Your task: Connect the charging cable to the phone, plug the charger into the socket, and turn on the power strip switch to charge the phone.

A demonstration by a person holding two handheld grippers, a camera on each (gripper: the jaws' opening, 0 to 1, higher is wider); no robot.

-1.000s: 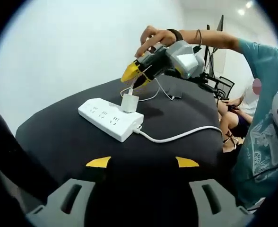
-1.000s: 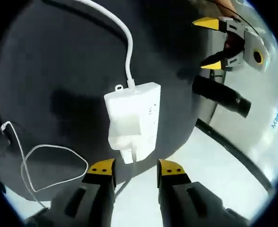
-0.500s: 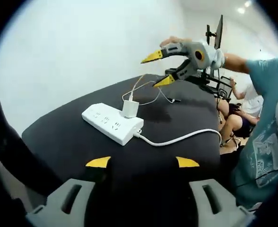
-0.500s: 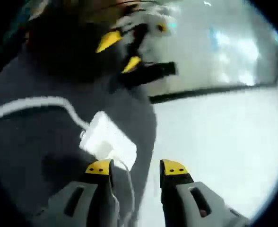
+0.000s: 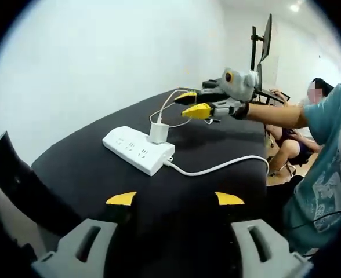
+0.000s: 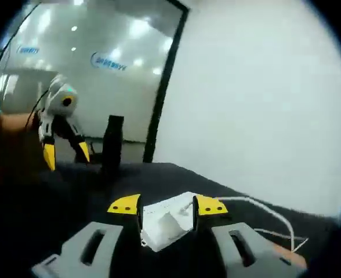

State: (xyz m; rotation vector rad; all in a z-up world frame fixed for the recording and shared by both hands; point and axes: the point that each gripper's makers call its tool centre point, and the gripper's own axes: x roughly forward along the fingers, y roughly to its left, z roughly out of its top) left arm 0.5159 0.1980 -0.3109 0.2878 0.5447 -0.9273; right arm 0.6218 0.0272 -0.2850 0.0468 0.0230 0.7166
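A white power strip (image 5: 137, 150) lies on the black table (image 5: 89, 168), with a white charger (image 5: 158, 131) standing plugged into its near end. A thin white cable (image 5: 166, 104) arcs up from the charger toward the far side. My right gripper (image 5: 192, 103) hovers level above and beyond the charger, open and holding nothing. My left gripper (image 5: 175, 198) sits low at the table's near edge, open wide and empty. In the right gripper view, the strip and charger (image 6: 166, 220) lie low behind my open right gripper (image 6: 167, 204), and the left gripper (image 6: 65, 153) hangs far left.
The strip's thick white cord (image 5: 217, 168) runs right to the table edge. A dark upright post (image 6: 112, 143) stands at the table's far side. A monitor on a stand (image 5: 265, 41) and a seated person (image 5: 292, 142) are beyond the table.
My right gripper has lifted away from the charger, swung from pointing down to level, and stayed open. The left gripper has barely moved.
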